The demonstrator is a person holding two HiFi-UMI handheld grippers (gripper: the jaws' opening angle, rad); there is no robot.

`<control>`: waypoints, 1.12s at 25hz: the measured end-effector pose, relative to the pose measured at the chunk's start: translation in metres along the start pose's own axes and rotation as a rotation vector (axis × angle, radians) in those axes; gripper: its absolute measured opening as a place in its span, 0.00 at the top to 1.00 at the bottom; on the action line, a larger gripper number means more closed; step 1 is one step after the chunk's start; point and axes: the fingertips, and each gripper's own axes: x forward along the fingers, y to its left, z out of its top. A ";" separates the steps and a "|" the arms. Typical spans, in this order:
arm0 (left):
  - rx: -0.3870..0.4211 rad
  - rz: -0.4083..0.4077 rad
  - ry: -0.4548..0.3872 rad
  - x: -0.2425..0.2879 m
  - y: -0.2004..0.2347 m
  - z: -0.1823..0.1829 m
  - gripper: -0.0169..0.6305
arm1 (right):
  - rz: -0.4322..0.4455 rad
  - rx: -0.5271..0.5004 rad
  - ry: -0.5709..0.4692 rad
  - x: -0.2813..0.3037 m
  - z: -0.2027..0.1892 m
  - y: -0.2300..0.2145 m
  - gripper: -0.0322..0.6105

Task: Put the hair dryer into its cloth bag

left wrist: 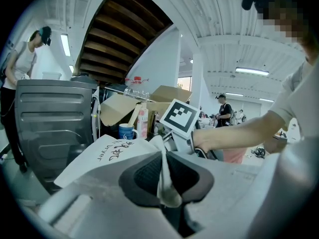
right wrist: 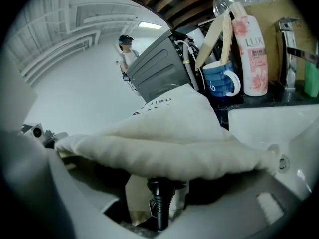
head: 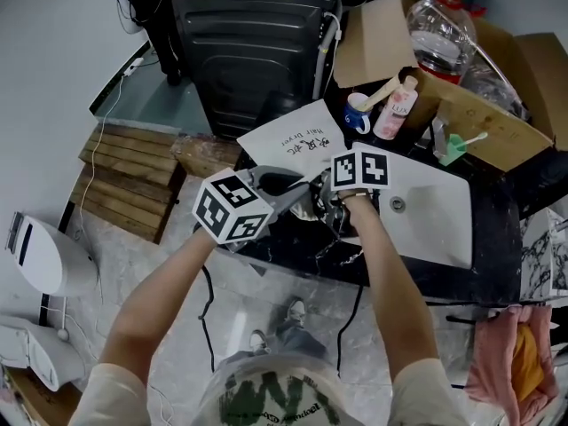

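Observation:
The white cloth bag (head: 297, 140) with dark print lies on the black counter beside the sink. My left gripper (head: 297, 189) is shut on a fold of the bag's rim (left wrist: 162, 176). In the right gripper view the bag's bunched mouth (right wrist: 164, 148) stretches across the wide-spread jaws of my right gripper (right wrist: 164, 188), whose pads do not press on it. The hair dryer's black cord sleeve (right wrist: 159, 203) sticks out under the cloth; the dryer's body is hidden inside. Its cord (head: 342, 238) hangs over the counter's front edge. In the head view the right gripper (head: 321, 204) sits close beside the left one.
A blue mug (head: 358, 114), a pink bottle (head: 396, 107) and a faucet (head: 441, 136) stand behind the white sink (head: 435, 211). A dark washing machine (head: 253, 43) is at the back left, cardboard boxes (head: 488, 114) at the right, a wooden pallet (head: 133, 180) on the floor.

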 end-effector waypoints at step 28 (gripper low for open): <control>-0.043 0.176 -0.036 -0.009 -0.008 0.002 0.80 | -0.153 -0.074 -0.245 -0.110 -0.016 0.029 0.61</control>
